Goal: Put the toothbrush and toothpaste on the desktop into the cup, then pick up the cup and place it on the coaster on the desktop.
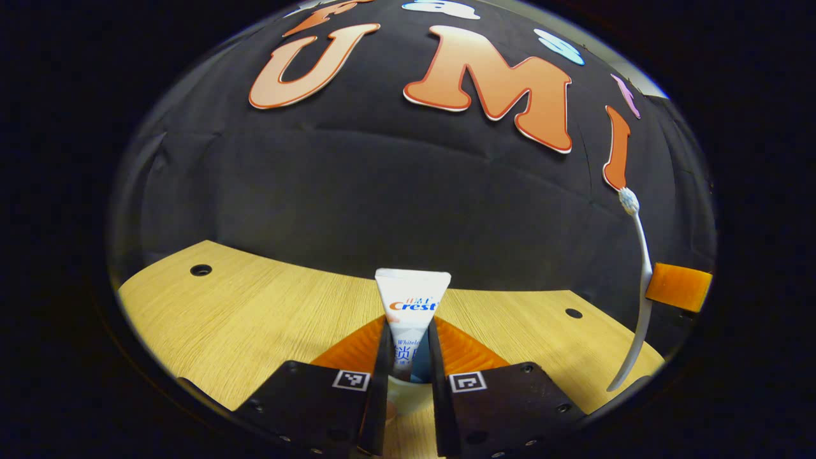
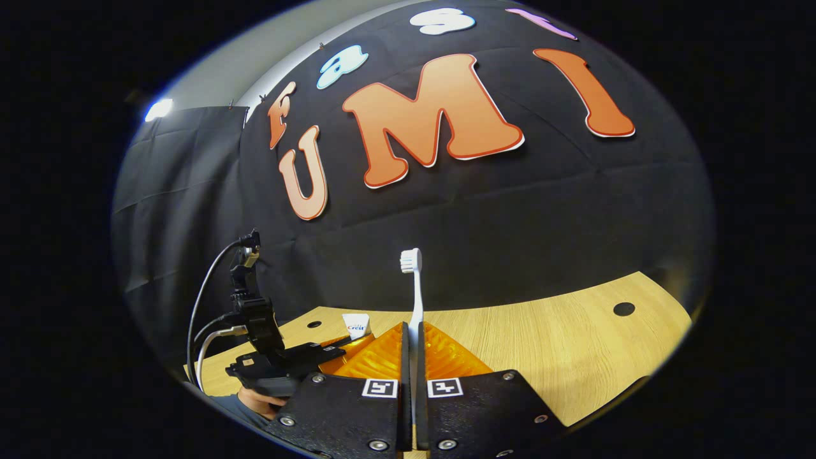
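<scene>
Black fingers of left gripper (image 1: 408, 357) clamp white toothpaste (image 1: 412, 306) tube, crimped end up, above wooden desktop (image 1: 255, 312). Right gripper (image 2: 412, 366) pinches slim white toothbrush (image 2: 415, 299) upright, bristles up. Right gripper view adds hand (image 2: 258, 400) holding left gripper near desktop's left edge.

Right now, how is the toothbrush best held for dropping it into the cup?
Probably as it is held: the right gripper is clamped on the lower handle of the toothbrush, coming from below, one finger on each side. The brush stands upright, bristles on top, so the long, thin handle stays steady and could go in bottom first.
</scene>
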A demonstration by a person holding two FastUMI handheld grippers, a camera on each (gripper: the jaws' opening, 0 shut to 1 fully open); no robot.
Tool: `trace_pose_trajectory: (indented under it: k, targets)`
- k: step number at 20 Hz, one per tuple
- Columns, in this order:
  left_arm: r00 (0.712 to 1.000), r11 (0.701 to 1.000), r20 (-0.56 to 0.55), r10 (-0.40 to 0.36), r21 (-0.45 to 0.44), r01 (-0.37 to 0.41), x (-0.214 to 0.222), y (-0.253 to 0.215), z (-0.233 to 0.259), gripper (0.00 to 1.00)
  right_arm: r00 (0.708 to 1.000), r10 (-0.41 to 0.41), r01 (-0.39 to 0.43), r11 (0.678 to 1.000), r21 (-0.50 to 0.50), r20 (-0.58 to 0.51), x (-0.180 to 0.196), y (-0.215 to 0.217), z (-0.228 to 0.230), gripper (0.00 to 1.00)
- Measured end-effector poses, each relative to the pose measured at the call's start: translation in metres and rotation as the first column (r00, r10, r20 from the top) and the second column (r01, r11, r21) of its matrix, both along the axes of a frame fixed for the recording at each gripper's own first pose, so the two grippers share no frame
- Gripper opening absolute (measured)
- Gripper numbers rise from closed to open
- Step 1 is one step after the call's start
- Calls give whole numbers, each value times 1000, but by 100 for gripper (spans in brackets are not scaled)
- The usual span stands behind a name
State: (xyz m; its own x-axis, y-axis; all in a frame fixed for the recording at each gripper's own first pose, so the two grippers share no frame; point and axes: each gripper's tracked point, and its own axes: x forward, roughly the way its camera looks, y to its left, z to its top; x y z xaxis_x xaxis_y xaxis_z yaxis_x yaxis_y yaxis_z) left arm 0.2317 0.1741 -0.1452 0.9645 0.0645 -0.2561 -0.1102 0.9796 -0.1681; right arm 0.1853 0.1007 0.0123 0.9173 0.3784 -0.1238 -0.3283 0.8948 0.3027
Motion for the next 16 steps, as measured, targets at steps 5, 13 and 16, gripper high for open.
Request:
trace_pose_trajectory:
  k: [5,13,16]
  targets:
    - [999,999,31,-22,30,21,-18,1,21,59,1000,13,-13,1000,18,15,10,15,5,2]
    - [996,997,78,49,55,-54,-68,38,45,96,988,13,-33,991,130,155,40,44,43,2]
    - [994,995,87,71,68,-77,-83,52,45,97,981,3,-34,987,157,193,55,55,44,2]
